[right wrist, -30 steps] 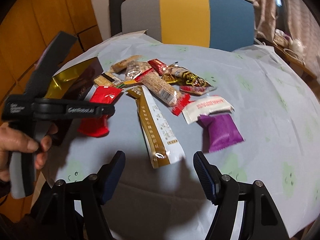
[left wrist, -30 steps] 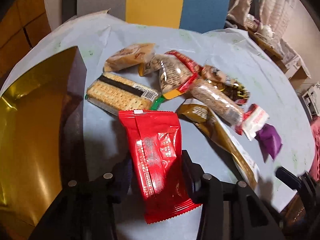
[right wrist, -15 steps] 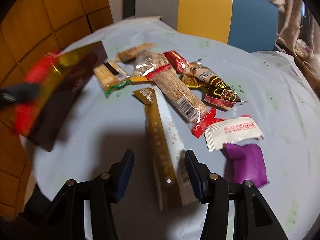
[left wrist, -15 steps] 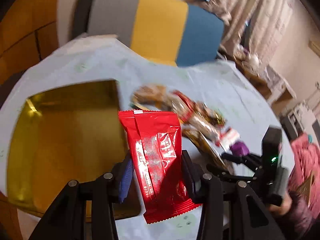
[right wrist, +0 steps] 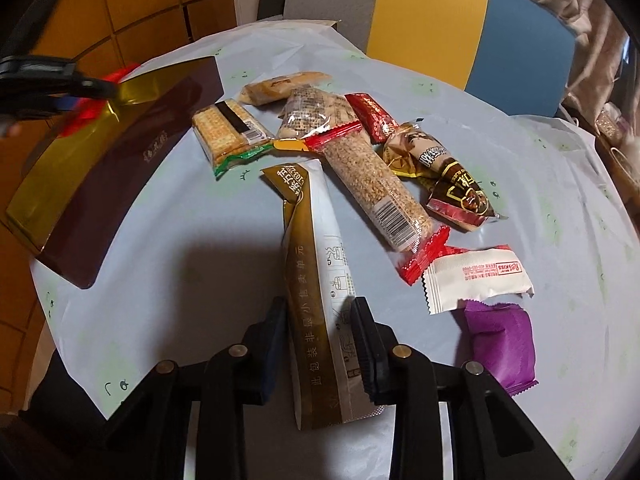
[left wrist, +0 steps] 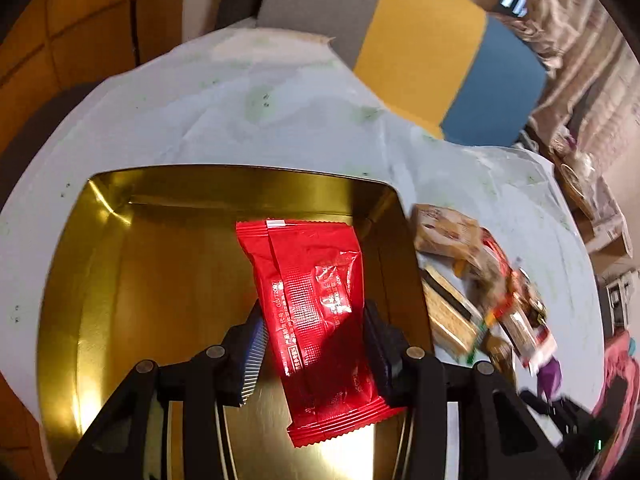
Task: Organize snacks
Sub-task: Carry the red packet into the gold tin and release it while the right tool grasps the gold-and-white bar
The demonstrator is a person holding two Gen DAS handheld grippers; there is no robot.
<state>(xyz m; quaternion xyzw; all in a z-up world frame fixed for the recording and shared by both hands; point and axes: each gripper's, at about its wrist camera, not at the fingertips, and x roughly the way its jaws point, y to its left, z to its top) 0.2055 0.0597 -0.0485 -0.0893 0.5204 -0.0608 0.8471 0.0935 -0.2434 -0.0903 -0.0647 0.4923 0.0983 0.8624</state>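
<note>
Left tool (left wrist: 314, 340): fingers pinching a red packet (left wrist: 316, 312) by its long edges, held over the open gold tin (left wrist: 160, 272); whether the packet touches the tin floor cannot be told. Tin: square with rounded corners, gold inside, dark maroon outside, at the left edge of the desk (right wrist: 560, 320), which carries a pale blue printed cover. Right tool (right wrist: 320, 344): fingers set against both sides of a long gold-and-white pouch (right wrist: 320, 280) that lies lengthwise on the desk. Snack pile, beyond the pouch and to the right of the tin: cracker pack (right wrist: 228, 128) with a green end nearest the tin; tan bar (right wrist: 280, 86) farthest back; clear bag of grain snacks (right wrist: 312, 116); long sesame bar (right wrist: 376, 184) with red ends and a barcode, lying diagonally; small red packet (right wrist: 372, 116) just behind it; brown-and-gold wrapped sweets (right wrist: 440, 172) to the right. Nearer the right tool: white sachet (right wrist: 476, 280) with red print, touching the sesame bar's red end; purple packet (right wrist: 500, 340) just below the sachet. Chair (right wrist: 432, 16) with grey, yellow and blue panels behind the desk.
</note>
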